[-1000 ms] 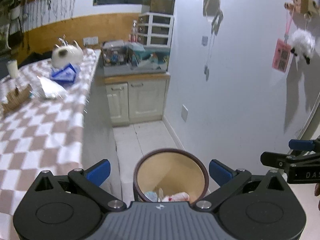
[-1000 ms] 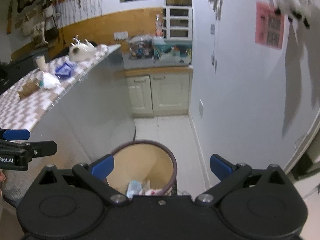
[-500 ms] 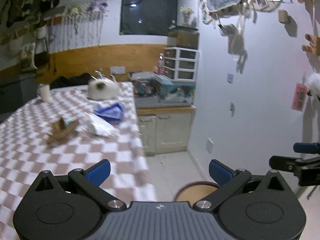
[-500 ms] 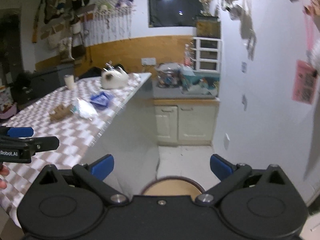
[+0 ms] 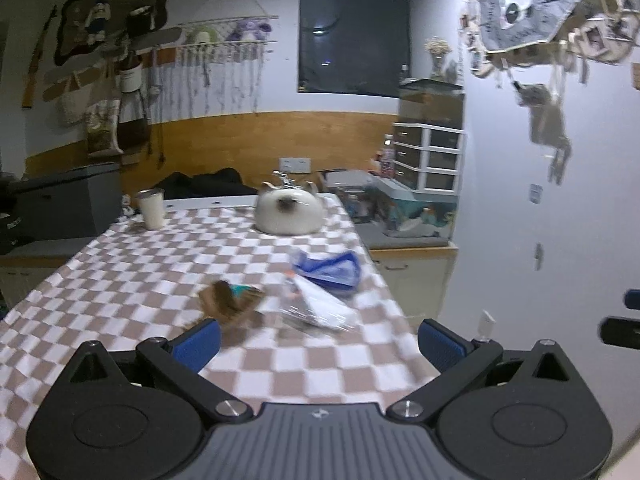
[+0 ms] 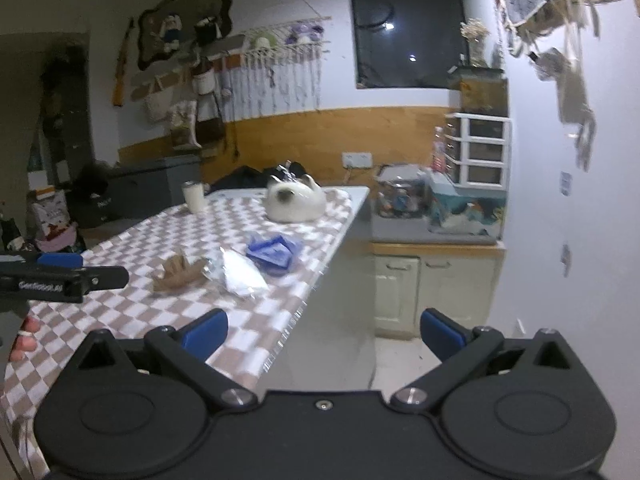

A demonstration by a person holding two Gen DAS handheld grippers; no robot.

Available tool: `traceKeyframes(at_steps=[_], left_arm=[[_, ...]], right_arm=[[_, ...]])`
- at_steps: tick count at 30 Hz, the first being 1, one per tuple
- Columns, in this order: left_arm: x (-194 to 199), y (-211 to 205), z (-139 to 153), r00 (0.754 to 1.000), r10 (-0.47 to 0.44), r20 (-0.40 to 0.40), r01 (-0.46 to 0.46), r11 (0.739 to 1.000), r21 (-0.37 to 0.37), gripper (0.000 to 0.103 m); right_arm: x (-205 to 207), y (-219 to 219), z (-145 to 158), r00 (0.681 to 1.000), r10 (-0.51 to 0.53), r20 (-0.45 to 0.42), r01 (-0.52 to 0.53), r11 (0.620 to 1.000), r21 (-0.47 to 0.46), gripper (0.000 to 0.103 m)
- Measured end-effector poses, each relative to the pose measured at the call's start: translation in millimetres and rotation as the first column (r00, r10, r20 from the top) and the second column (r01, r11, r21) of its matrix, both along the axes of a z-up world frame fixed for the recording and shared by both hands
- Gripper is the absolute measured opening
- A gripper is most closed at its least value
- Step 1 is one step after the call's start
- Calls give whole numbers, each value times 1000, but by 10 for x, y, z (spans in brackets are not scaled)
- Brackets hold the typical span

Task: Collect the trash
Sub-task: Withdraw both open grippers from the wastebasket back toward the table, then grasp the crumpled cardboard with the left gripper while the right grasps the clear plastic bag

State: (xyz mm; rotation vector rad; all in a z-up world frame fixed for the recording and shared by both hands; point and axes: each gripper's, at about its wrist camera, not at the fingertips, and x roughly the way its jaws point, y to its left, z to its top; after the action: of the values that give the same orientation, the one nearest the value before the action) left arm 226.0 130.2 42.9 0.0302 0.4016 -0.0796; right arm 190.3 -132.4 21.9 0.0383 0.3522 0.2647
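Lettering on the side of the left gripper (image 6: 64, 276), seen from the right wrist view, is white on black and too blurred to read for sure; fingertips of the person's hand (image 6: 25, 338) show just below it. In its own view the left gripper (image 5: 318, 342) has its blue-padded fingers (image 5: 198, 342) spread wide and holds nothing, hanging over the near part of the bench (image 5: 120, 300), which wears a brown-and-white checked cloth. The right gripper (image 6: 323, 330) is likewise spread wide and empty, set over the bench's right edge, with the white bench side and pale floor beneath it. Beyond the fingers, near the right side of the bench, lies the trash: a crumpled brown paper piece (image 5: 230, 300) with a bit of teal at its top, a clear plastic wrapper (image 5: 320, 304) just beside it on the right, and a blue plastic wrapper (image 5: 326, 268) just behind that, touching or nearly so. Farther back a white cup (image 5: 151, 208) stands upright at the left, and a white cat-shaped item with a dark face (image 5: 289, 212) sits near the far edge. Behind the bench are low cream cabinets (image 6: 436, 284), a cluttered counter, a white drawer unit (image 5: 430, 158), wood panelling and a dark window (image 5: 354, 38)
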Motion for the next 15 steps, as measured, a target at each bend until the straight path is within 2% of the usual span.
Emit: traceKeyframes(at_steps=[7, 10, 15], left_arm=[[662, 358, -53, 999, 43, -22, -42, 998, 36, 103], [960, 495, -189, 997, 57, -46, -55, 997, 55, 103], [1400, 687, -461, 996, 32, -81, -30, 999, 36, 103]], right_arm=[[304, 208, -38, 998, 64, 17, -65, 996, 57, 103], [409, 272, -75, 995, 89, 35, -91, 994, 62, 103], [560, 347, -111, 994, 102, 44, -104, 994, 40, 103]])
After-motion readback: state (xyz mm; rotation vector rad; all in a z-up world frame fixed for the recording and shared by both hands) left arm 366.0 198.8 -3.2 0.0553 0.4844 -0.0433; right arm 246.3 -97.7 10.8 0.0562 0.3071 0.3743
